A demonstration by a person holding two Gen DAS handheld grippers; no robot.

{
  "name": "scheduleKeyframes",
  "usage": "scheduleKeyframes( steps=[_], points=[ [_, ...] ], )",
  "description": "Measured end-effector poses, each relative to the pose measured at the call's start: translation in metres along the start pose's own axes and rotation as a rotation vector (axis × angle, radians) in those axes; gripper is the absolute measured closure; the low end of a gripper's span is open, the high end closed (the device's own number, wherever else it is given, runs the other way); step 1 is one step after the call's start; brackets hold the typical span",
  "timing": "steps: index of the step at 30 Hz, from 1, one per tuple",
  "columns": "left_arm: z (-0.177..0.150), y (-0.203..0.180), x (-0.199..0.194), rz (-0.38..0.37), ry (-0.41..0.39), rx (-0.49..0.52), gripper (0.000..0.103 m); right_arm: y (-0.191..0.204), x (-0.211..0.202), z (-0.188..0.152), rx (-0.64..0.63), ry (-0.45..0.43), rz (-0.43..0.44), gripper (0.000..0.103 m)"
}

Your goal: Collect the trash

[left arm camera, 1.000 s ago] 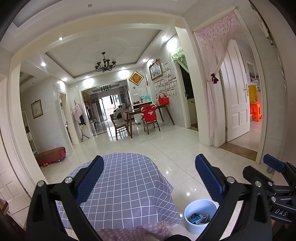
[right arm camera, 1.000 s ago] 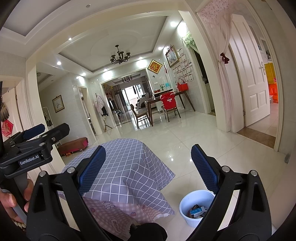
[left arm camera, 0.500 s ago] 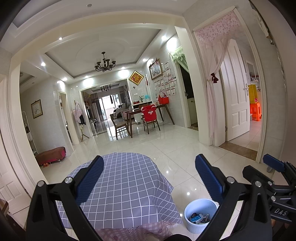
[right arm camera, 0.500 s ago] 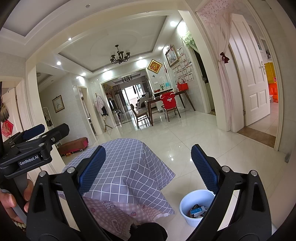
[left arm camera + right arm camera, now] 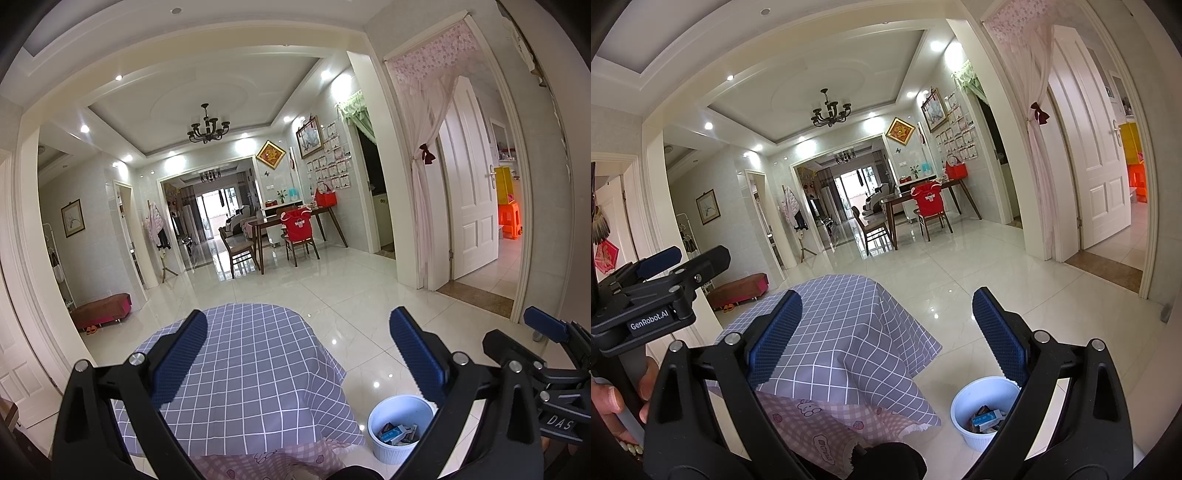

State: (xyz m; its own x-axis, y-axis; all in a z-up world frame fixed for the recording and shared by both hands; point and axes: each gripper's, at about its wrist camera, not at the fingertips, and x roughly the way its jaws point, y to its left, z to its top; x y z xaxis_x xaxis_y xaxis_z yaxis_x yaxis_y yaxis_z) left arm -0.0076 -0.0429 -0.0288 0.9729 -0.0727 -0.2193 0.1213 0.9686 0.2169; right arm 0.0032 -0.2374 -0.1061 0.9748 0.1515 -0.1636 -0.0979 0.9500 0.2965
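Note:
A small white bin [image 5: 400, 424] with packets of trash [image 5: 397, 432] inside stands on the floor to the right of a table under a grey checked cloth [image 5: 251, 369]. It also shows in the right wrist view [image 5: 982, 410]. My left gripper [image 5: 299, 354] is open and empty, held above the table. My right gripper [image 5: 886, 332] is open and empty too, to the right of the left one. No loose trash shows on the cloth [image 5: 842, 325].
Glossy white floor tiles [image 5: 351, 295] stretch to a dining table with chairs [image 5: 291, 236] at the back. A low red bench [image 5: 101, 310] stands by the left wall. An open white door [image 5: 472, 206] is on the right.

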Motion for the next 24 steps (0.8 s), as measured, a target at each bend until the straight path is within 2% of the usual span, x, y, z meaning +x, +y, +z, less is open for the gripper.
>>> scheduleKeyframes(
  steps=[24],
  points=[
    [-0.0049, 0.0048, 0.0008, -0.003, 0.002, 0.009, 0.006, 0.0027, -0.0011, 0.0005, 0.005, 0.004, 0.002, 0.011]
  ],
)
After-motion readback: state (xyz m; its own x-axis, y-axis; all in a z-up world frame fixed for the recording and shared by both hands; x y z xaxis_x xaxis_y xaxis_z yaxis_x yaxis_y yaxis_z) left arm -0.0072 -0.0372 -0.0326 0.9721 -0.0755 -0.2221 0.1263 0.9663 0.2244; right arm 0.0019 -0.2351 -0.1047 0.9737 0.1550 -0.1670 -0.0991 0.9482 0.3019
